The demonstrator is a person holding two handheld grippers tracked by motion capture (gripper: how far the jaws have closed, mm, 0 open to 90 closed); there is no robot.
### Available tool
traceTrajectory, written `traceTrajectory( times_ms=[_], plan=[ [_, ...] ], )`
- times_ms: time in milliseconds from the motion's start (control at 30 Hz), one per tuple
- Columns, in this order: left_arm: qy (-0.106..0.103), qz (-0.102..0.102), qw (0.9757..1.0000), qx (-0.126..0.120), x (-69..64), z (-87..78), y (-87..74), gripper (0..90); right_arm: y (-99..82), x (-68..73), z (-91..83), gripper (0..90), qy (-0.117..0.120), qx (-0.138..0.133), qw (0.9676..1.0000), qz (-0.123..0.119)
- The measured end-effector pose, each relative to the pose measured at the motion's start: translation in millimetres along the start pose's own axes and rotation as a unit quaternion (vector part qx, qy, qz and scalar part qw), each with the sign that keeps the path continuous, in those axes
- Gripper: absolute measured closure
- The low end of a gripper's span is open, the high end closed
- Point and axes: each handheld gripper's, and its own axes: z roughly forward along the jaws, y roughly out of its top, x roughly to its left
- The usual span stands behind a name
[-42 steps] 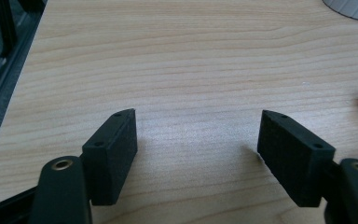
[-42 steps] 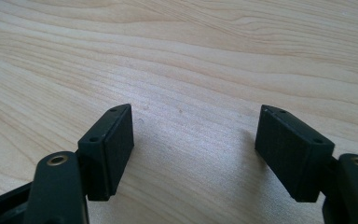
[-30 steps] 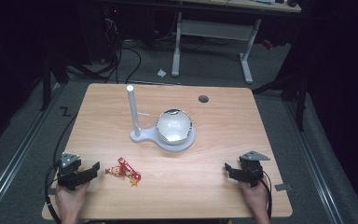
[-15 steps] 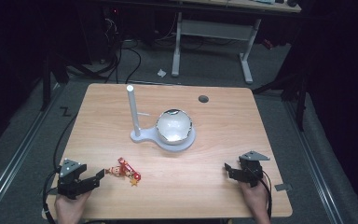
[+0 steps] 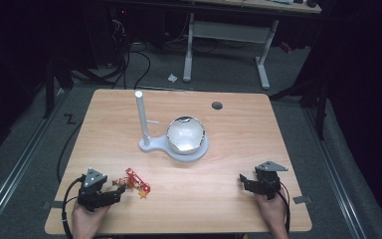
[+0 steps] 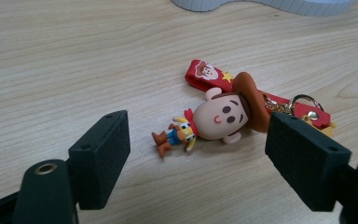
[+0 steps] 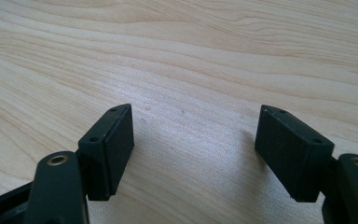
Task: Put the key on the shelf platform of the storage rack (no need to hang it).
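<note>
A cowboy-doll keychain (image 5: pixel 135 182) with a red strap and a metal ring lies flat on the wooden table (image 5: pixel 219 164) at the front left. In the left gripper view the doll (image 6: pixel 219 116) lies just beyond the tips, head to the right, and the pads do not touch it. My left gripper (image 5: pixel 121 191) (image 6: pixel 198 137) is open just left of the keychain, and its jaws have just been opening wider. My right gripper (image 5: pixel 242 181) (image 7: pixel 196 135) rests open at the front right over bare wood, nothing between its pads.
A white stand (image 5: pixel 176 149) sits mid-table with an upright post (image 5: pixel 140 117) and a shiny round bowl (image 5: pixel 185 134); its base edge (image 6: pixel 261 3) lies beyond the doll. A cable hole (image 5: pixel 217 105) is near the far edge. Desk legs and cables stand behind the table.
My left gripper has slid right, closer to the keychain. The right gripper and the keychain have stayed put.
</note>
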Motion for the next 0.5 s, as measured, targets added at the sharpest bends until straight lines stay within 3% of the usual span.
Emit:
traceTrajectory(
  times_ms=[133, 500],
  plan=[
    [-0.006, 0.001, 0.9999, 0.011, -1.7, 7.3, 0.5, 22.6, 0.0, 0.0, 0.0, 28.4, 0.000, 0.000, 1.0000, 0.000],
    [-0.031, 0.001, 0.9995, 0.002, -6.4, 17.0, 4.5, 25.6, 0.0, 0.0, 0.0, 28.4, 0.000, 0.000, 1.0000, 0.000]
  ],
)
